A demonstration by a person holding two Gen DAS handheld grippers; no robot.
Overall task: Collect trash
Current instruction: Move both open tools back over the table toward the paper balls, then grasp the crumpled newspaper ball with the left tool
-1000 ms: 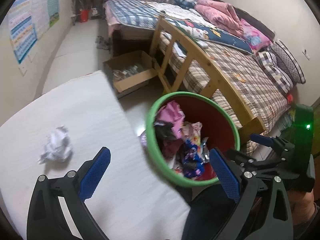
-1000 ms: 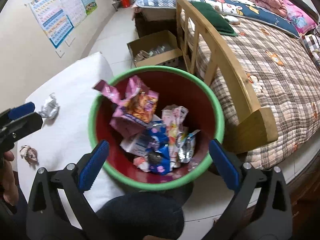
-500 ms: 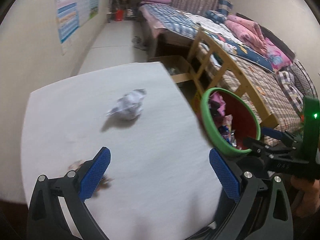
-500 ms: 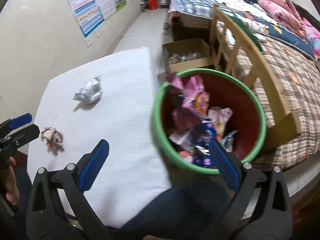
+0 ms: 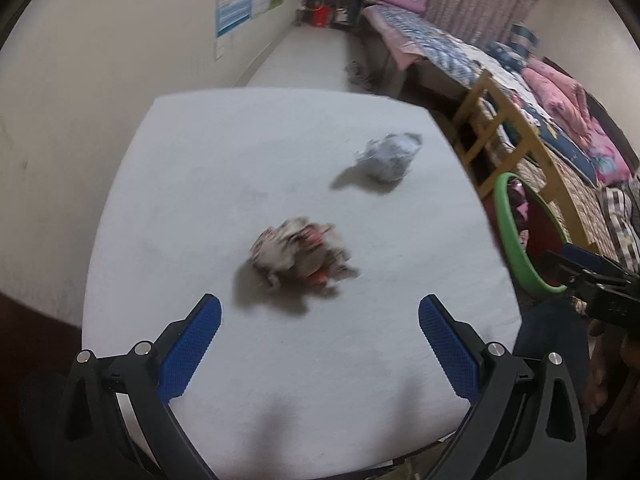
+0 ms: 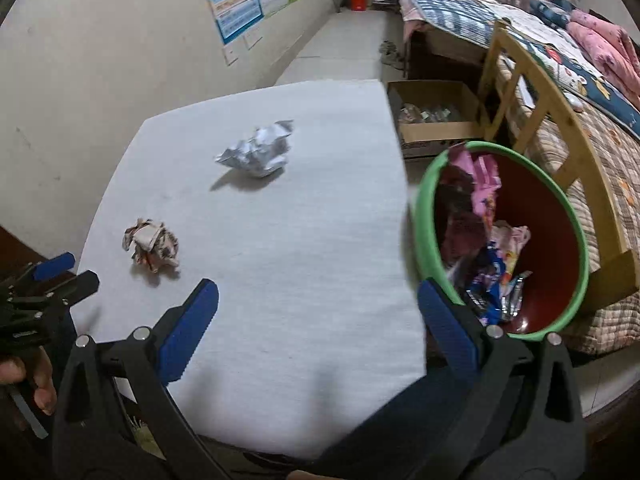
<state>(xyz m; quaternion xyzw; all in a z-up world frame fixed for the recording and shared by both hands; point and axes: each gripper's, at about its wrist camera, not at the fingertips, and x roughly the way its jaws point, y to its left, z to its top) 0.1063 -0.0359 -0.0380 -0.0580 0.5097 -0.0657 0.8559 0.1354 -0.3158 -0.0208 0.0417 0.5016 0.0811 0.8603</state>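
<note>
left hand-held gripper [image 5: 320, 324]: spread, empty | brown-white paper wad [image 5: 302, 254]: crumpled, blurred | right hand-held gripper [image 6: 318, 308]: spread, empty

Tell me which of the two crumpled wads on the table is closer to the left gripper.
The brownish printed wad, lying just ahead of the open left gripper. The silvery white wad sits farther back, toward the table's bed-side edge.

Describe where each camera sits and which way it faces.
Left wrist: on the left tongs, facing the white table and brown crumpled wrapper; own open tongs show, right tongs at the edge.
Right wrist: on the right tongs, facing table edge and trash bin; own open tongs show.
Shared: both wrappers, including the silver crumpled wrapper, and the bin.
</note>
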